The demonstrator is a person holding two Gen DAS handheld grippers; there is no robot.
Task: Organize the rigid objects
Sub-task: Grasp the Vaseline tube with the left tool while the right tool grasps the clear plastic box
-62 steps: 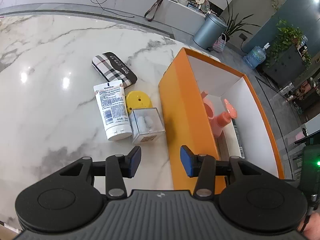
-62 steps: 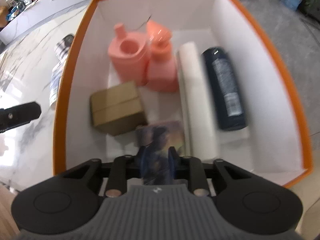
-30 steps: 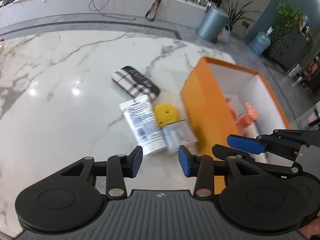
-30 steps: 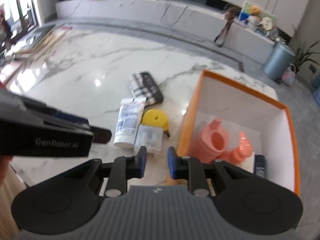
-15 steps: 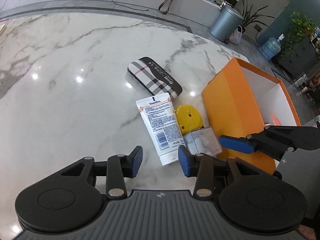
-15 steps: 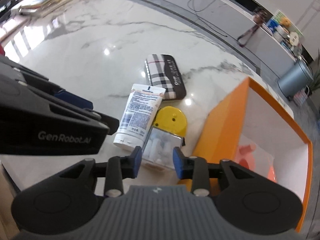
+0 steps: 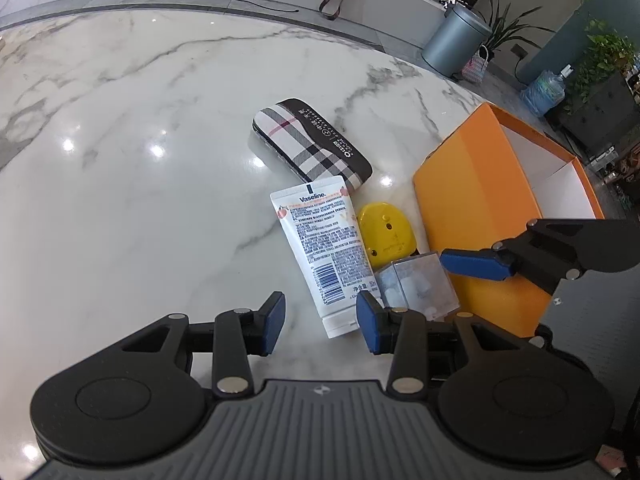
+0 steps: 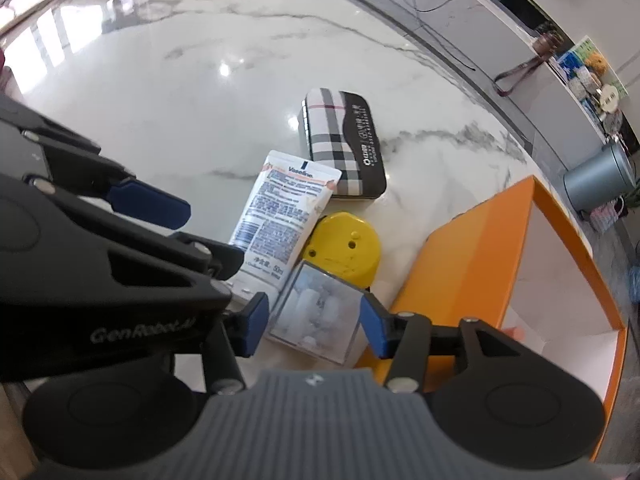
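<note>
On the marble table lie a plaid case (image 7: 312, 146), a white Vaseline tube (image 7: 324, 240), a yellow disc (image 7: 384, 236) and a clear plastic box (image 8: 316, 316) with white pieces inside. My right gripper (image 8: 314, 322) points down at the clear box, its jaws opening with the box between them and a thin gap on the left side. My left gripper (image 7: 320, 322) is open just above the tube's cap end, gripping nothing. The orange box (image 8: 472, 264) stands right of the clear box (image 7: 418, 286).
The orange box (image 7: 480, 216) has white inner walls, and a bit of a pink thing shows inside in the right wrist view. The two grippers are close side by side. A grey bin (image 7: 454, 44) and potted plants stand on the floor beyond the table.
The right gripper left the orange box, swung left and down over the clear box, and its jaws went from shut to spread around it. The left gripper sank toward the tube.
</note>
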